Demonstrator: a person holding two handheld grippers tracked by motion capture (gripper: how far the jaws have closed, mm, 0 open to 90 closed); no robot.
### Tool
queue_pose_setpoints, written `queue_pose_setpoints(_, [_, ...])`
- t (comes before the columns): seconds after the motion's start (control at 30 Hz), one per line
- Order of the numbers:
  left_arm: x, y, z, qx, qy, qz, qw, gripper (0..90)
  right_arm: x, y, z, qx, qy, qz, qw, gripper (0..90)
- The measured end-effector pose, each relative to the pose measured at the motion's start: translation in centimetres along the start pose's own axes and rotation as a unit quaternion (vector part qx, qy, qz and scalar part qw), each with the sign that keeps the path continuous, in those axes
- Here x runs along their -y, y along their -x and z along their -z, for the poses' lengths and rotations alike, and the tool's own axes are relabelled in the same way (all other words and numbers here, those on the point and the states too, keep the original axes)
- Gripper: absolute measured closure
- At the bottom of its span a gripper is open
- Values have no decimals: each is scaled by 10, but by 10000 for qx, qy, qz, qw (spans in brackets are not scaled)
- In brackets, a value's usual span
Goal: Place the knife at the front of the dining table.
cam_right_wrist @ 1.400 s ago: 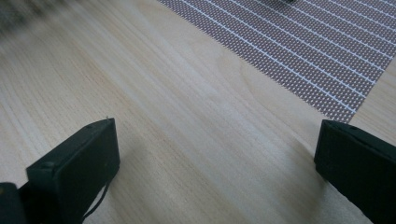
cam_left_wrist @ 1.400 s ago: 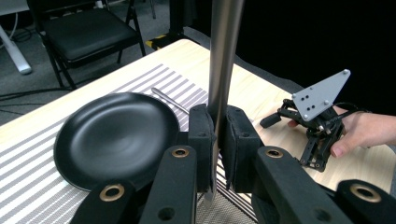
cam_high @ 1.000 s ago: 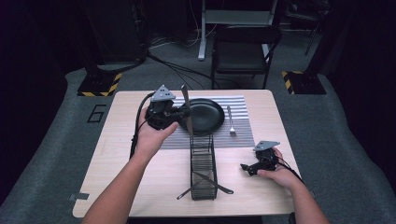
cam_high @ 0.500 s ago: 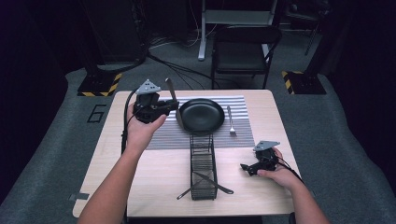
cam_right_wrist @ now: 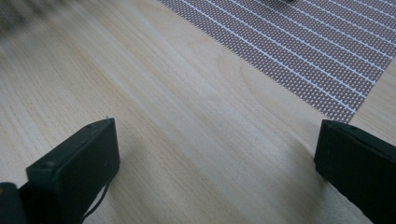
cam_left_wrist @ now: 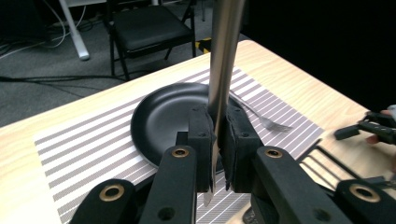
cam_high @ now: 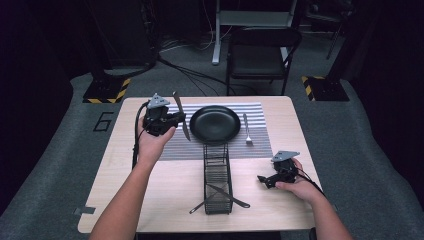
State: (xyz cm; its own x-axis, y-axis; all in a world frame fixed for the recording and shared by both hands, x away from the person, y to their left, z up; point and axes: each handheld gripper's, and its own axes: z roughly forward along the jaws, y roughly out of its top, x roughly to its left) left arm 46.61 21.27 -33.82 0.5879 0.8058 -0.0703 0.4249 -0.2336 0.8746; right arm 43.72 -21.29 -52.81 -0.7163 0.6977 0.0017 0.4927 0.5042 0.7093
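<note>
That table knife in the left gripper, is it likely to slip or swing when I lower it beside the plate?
The knife looks like smooth polished metal, so it may slide in the left gripper. The pads clamp near one end, leaving most of its length above, so it could pivot. It looks stiff and shouldn't bend near the plate.

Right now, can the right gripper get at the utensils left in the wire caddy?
Probably yes. The right gripper rests open on the table just beside the wire caddy, with bare wood between them. The utensils lie low at its near end, handles poking out through the sides, so a short sideways reach should do.
</note>
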Motion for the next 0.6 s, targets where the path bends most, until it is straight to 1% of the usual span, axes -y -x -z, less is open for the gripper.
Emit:
queue_pose_setpoints(0.23, [16,-13,-9,-143,-24,177,9997,828,0,0,0,0,0,2,10000,0])
queue_pose_setpoints(0.3, [21,-16,-12,-184,-75,175,9996,828,0,0,0,0,0,0,10000,0])
queue_pose_setpoints(0.33, [21,-16,-12,-184,-75,175,9996,828,0,0,0,0,0,0,10000,0])
queue_pose_setpoints(0.37, [25,-17,-14,-247,-109,165,9995,828,0,0,0,0,1,0,10000,0])
queue_pose_setpoints(0.57, [37,-24,-19,-303,-215,199,9991,828,0,0,0,0,0,1,10000,0])
queue_pose_setpoints(0.6, [37,-24,-19,-303,-215,199,9991,828,0,0,0,0,0,1,10000,0])
